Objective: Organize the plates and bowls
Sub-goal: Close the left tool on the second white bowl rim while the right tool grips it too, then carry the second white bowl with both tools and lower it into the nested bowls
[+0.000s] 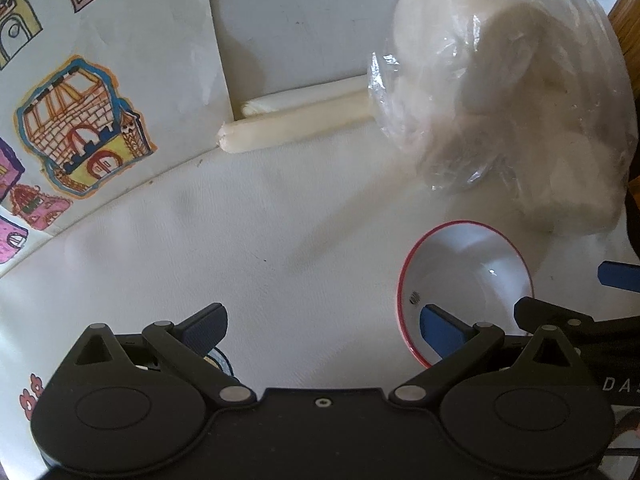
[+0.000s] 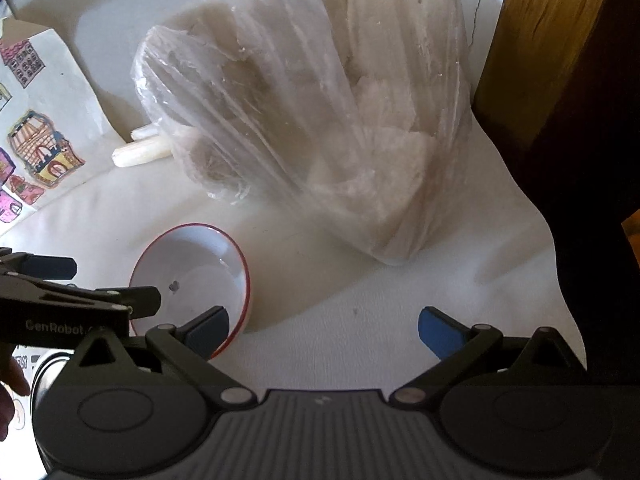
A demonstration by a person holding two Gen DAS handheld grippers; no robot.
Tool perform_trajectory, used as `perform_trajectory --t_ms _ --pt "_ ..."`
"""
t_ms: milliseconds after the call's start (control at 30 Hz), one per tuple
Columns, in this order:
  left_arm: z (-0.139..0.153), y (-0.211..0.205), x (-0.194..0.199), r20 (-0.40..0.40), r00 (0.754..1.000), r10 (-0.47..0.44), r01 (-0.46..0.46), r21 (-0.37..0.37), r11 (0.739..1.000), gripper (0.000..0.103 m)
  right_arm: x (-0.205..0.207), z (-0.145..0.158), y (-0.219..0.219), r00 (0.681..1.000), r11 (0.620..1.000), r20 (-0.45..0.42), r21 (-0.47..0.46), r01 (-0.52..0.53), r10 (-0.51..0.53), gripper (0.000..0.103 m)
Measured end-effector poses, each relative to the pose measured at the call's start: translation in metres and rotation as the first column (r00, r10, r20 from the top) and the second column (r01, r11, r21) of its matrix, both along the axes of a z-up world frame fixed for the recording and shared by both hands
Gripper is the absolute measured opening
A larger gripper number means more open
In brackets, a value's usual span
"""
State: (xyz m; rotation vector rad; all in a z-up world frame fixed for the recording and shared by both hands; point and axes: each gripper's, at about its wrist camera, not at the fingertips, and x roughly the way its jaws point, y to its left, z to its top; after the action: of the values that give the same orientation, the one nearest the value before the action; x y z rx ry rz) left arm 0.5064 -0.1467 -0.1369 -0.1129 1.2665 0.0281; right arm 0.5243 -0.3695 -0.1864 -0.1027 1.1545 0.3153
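A white bowl with a red rim (image 1: 464,280) stands on the white table cover; it also shows in the right wrist view (image 2: 192,272). My left gripper (image 1: 322,330) is open and empty, its right finger (image 1: 440,330) over the bowl's near rim. My right gripper (image 2: 324,332) is open and empty, its left finger (image 2: 206,330) at the bowl's near right rim. The left gripper also shows at the left of the right wrist view (image 2: 80,286). No plates are in view.
A clear plastic bag of pale food pieces (image 1: 508,96) (image 2: 320,120) lies behind the bowl. Two white rolls (image 1: 296,120) lie left of it. Paper with coloured house drawings (image 1: 76,120) covers the left. A wooden post (image 2: 536,40) stands at the right.
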Motion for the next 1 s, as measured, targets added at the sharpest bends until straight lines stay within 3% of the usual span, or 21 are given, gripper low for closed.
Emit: perform_trajectory --t_ms 233,367,433,500,800,900,1000 --pt "-0.005 -0.009 0.005 0.001 1.000 -0.016 0.016 0.055 0.998 0.100 -0.002 -0.003 0.002 1.000 1.000 0.015 0.000 -0.022 0.022 0.099" --pt "-0.006 -0.012 0.007 0.003 1.000 -0.026 0.026 0.043 0.999 0.092 -0.004 -0.003 0.001 0.999 0.998 0.010 0.050 -0.038 0.037 0.083" --pt "-0.006 -0.013 0.009 -0.001 1.000 -0.019 0.019 0.021 1.000 0.087 -0.006 -0.001 0.001 0.999 0.996 0.011 0.072 -0.047 0.047 0.075" --pt "-0.005 -0.013 0.009 -0.003 1.000 -0.015 0.015 0.000 1.000 0.081 -0.007 0.000 0.005 0.998 0.994 0.007 0.093 -0.064 0.064 0.057" --pt "-0.010 -0.020 0.009 -0.008 1.000 -0.029 0.028 -0.119 0.992 0.044 -0.001 -0.005 0.008 0.995 0.977 -0.070 0.205 -0.056 0.072 0.019" --pt "-0.013 -0.022 0.010 -0.017 0.999 -0.027 0.024 -0.183 0.983 0.029 0.001 -0.005 0.006 0.994 0.973 -0.085 0.225 -0.044 0.065 0.014" --pt "-0.013 -0.025 0.009 -0.021 1.000 -0.017 0.012 -0.235 0.972 0.024 0.005 -0.007 -0.002 0.992 0.965 -0.119 0.261 -0.003 0.035 0.013"
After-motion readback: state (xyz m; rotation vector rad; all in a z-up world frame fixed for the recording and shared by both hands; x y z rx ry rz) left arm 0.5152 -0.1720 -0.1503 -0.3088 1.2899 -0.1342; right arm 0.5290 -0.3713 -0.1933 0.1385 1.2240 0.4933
